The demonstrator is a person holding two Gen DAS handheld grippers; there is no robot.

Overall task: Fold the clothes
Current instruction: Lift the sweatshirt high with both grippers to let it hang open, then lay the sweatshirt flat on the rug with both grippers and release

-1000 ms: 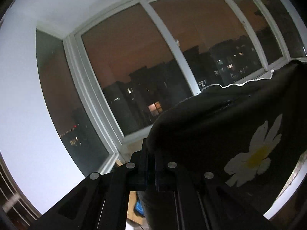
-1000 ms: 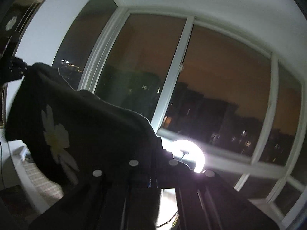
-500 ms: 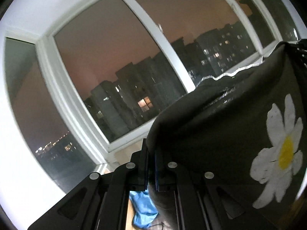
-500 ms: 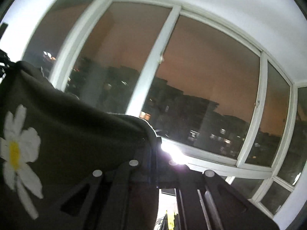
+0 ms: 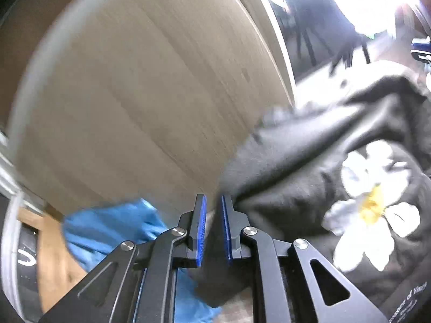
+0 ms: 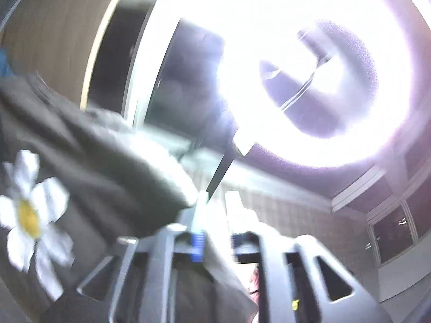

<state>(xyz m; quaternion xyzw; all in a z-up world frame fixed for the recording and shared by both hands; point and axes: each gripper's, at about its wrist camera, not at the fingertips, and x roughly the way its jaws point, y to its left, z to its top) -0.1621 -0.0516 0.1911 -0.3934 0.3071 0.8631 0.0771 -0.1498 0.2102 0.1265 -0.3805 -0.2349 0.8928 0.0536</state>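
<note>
Nearest in the left view: left hand-held gripper [image 5: 214, 215], released, blue pads a narrow gap apart after just easing open. Fold of the black top [image 5: 309, 175] lying low between the fingers, apparently no longer pinched. Same on the other side: right hand-held gripper [image 6: 218, 204], jaws wider after just opening, a strip of the top [image 6: 94, 161] running loose between them. Much blur in that view, so contact with the pads is hard to judge.

Probably let go on purpose at two corners, so as to lay the top flat on the desk [image 5: 134, 94] for the first fold. Not flat yet, by the look of it: bunched and ridged between the two grippers, daisy [image 5: 371, 204] facing up and showing in the right view too [image 6: 27, 215]. Smoothing likely needed before any fold.

Just left of the left gripper, a crumpled blue cloth [image 5: 107, 228] – lying at the desk's near edge, perhaps next in line.

Then the desk itself – pale wood grain, bare beyond the top, with a light rim.

Farther off, something dark on thin legs [image 5: 323, 27], too blurred to name. A glaring ring light [image 6: 309, 67] washing out much of the right view. Dark window panes [image 6: 396, 231] low at the far right.
</note>
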